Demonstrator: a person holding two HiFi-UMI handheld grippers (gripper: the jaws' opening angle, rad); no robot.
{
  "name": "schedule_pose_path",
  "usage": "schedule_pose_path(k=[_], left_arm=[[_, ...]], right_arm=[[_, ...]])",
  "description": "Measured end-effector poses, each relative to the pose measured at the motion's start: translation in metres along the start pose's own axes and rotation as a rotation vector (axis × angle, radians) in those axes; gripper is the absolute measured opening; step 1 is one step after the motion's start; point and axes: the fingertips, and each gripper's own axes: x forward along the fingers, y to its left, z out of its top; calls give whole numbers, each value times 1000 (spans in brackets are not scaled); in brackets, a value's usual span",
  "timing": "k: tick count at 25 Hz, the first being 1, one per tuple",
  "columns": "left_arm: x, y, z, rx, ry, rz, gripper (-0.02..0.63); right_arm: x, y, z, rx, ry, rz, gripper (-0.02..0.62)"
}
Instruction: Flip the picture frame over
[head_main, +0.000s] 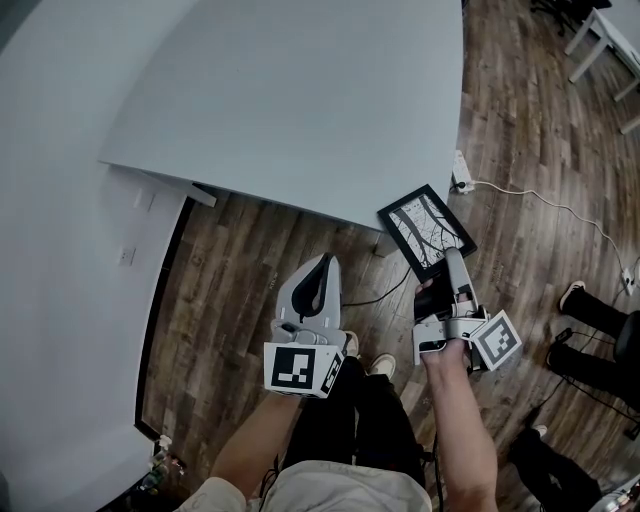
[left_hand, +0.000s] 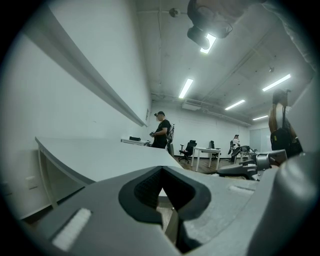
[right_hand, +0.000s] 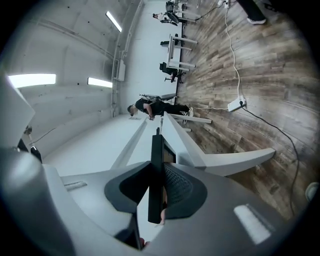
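Big white table (head_main: 300, 100) fills the upper head view, w/ wood floor (head_main: 250, 270) below & to the R of it. Black picture frame (head_main: 426, 231) is off the table, up in the air by its near edge over the floor, picture side up & tilted; R tongs (head_main: 454, 258) are clamped on its lower edge, the frame showing edge-on btwn the jaws in the right gripper view. L tongs (head_main: 327, 260) hang apart to the L, jaws closed together w/ nothing btwn them.
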Motion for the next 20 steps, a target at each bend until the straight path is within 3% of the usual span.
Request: schedule_pose_path(k=[4, 20], left_arm=[[-1, -1, -2, 2, 3, -3, 0], [3, -2, -12, -22, 24, -8, 0]], right_arm=[[-5, -17, 1, 58, -34, -14, 100], [4, -56, 5, 97, -90, -92, 97]])
